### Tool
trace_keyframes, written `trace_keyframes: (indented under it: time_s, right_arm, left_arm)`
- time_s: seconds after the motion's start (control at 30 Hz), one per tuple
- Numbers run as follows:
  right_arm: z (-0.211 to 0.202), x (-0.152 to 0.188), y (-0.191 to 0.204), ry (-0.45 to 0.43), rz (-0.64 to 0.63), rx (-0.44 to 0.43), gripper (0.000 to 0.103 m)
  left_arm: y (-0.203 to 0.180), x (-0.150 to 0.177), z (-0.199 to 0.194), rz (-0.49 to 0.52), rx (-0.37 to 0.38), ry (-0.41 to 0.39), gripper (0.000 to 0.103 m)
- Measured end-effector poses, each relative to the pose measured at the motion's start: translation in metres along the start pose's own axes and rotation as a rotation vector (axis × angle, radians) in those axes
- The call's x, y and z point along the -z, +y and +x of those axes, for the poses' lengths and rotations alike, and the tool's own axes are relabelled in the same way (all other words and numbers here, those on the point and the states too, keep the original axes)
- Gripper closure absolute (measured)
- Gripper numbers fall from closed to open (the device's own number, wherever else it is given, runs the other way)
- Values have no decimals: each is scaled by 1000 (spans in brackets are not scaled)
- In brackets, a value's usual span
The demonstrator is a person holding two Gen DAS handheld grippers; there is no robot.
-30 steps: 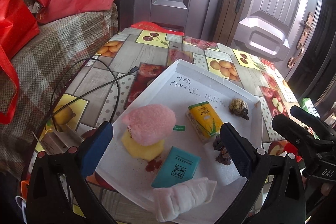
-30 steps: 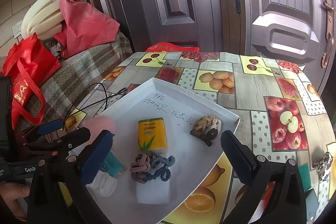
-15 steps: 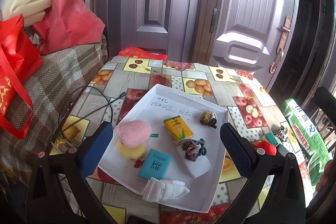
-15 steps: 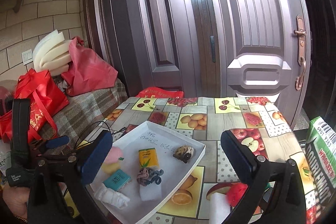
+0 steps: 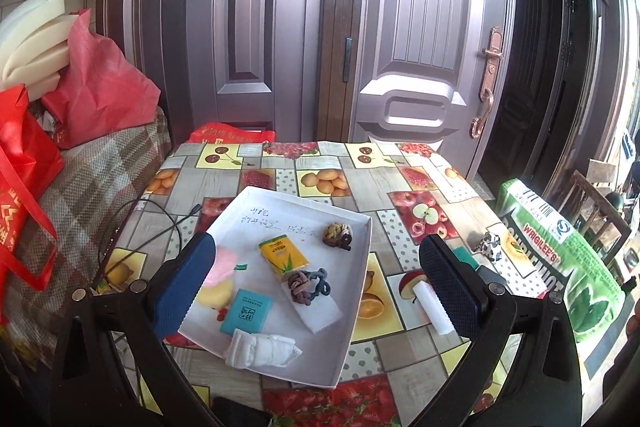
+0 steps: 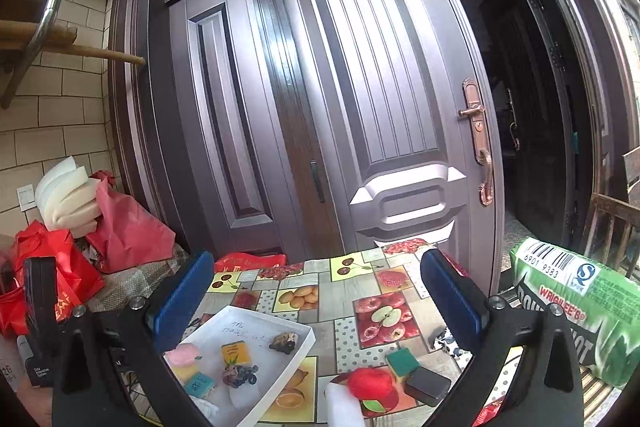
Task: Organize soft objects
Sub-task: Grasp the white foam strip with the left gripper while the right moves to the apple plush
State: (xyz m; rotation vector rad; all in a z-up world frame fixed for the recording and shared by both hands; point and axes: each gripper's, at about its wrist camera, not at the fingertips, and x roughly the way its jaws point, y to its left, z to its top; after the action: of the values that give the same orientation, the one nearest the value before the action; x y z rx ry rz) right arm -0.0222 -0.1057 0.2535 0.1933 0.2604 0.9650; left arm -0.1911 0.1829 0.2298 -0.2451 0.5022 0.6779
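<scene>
Both hand-held grippers are held above the surface (image 5: 404,163), w/ nothing between their fingers: left hand-held gripper (image 5: 316,279) has its jaws wide apart, right hand-held gripper (image 6: 316,303) likewise. White tray (image 5: 362,267) sits mid-surface on the fruit-print cloth. In it: pink-and-yellow plush (image 5: 220,275) at left, yellow pack (image 5: 283,253) near centre, teal pack (image 5: 246,315) toward the near edge, knotted hair ties (image 5: 308,285) resting on a white pad (image 5: 320,311), a brown braided tie (image 5: 337,235) at far right corner, rolled white cloth (image 5: 260,349) at the near rim. Outside the tray, to the right: white roll (image 5: 432,307), cow-print piece (image 5: 490,245); right view also shows a red plush (image 6: 370,385), green sponge (image 6: 402,361), dark block (image 6: 428,385) close together. Green sack (image 5: 560,259) stands beside the surface at right. Red bags (image 5: 96,83) on a plaid couch at left; black cable (image 5: 160,223) lies on the surface left of the tray.
</scene>
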Motion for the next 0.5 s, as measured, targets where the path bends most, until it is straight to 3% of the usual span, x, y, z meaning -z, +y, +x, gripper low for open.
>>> trace_keyframes:
  time_s: [0.27, 0.4, 0.5]
  right_arm:
    - [-12, 9, -42, 88, 44, 100, 0]
    - [-22, 8, -65, 101, 48, 141, 0]
    - [-25, 8, -83, 125, 61, 172, 0]
  left_arm:
    - [-43, 12, 12, 49, 79, 37, 0]
    - [-66, 24, 38, 58, 144, 103, 0]
    - [-86, 44, 73, 60, 196, 213, 0]
